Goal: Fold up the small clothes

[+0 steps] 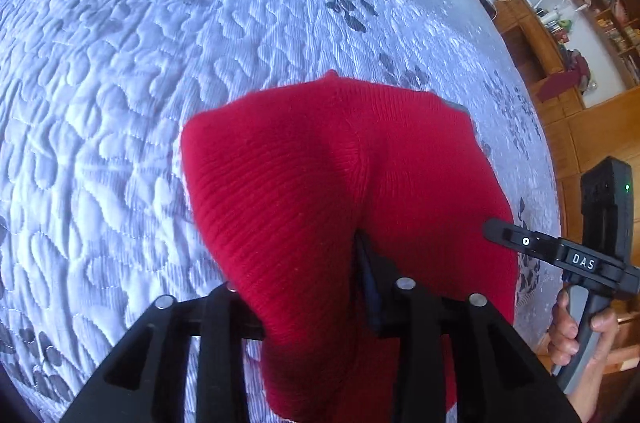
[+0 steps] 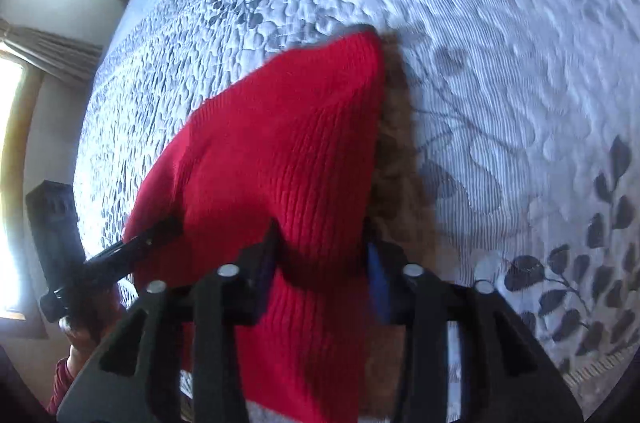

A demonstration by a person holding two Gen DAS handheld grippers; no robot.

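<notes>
My left claw [image 1: 304,287] and my right claw [image 2: 320,263] each have a bunch of the red knitted garment [image 1: 340,175] between their fingers, but I cannot tell whether the pads are pressing on the cloth. The garment hangs raised above the quilted grey-and-white bedspread [image 1: 140,83], draped over both claws. In the left view, my right hand [image 1: 576,331] grips its handle at the bed's edge.

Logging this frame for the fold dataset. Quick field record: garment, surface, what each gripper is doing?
garment: red knit garment, bunched, draped over both grippers
surface: white quilted bedspread with grey leaf print
left gripper: knit between the jaws
right gripper: knit between the jaws
under the knit: brown layer at its right edge, unclear what
background: wooden shelves
</notes>
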